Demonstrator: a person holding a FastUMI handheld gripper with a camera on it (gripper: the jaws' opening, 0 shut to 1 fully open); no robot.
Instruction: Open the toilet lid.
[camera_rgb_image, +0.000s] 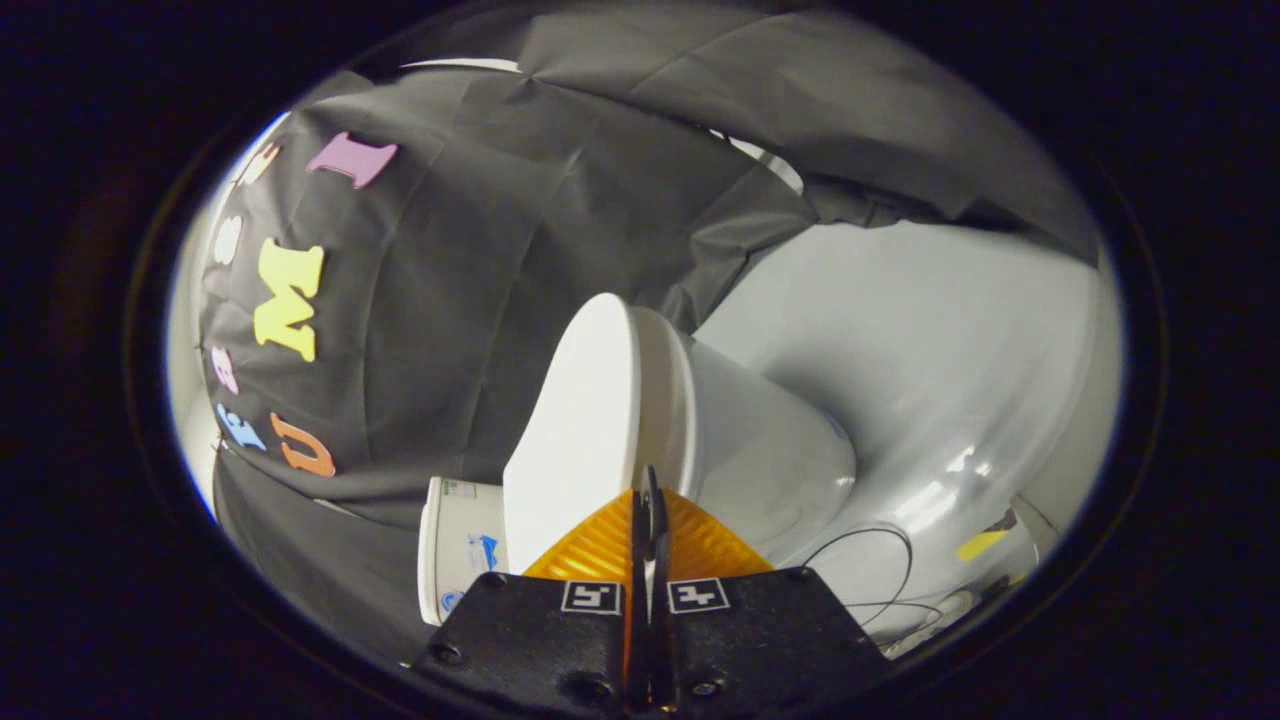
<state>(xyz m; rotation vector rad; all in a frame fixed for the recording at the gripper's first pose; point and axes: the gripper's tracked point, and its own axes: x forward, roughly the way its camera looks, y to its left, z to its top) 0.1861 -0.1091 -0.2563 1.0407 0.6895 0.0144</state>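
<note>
Here gripper (648, 500) closed, tips at toilet lid (575, 430) edge.

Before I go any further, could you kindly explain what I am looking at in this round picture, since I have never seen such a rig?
This is a fisheye camera riding on a hand-held gripper, looking forward along its two orange fingers. A person carries it; there is no robot arm. The view is rolled sideways, so the white toilet appears tilted. Its lid stands apart from the bowl, and the fingers are closed together with the lid's edge at their tips; whether they pinch it is hard to tell. Black cloth hangs behind, a white tank shows beside the lid, and thin cables lie on the pale floor.
</note>
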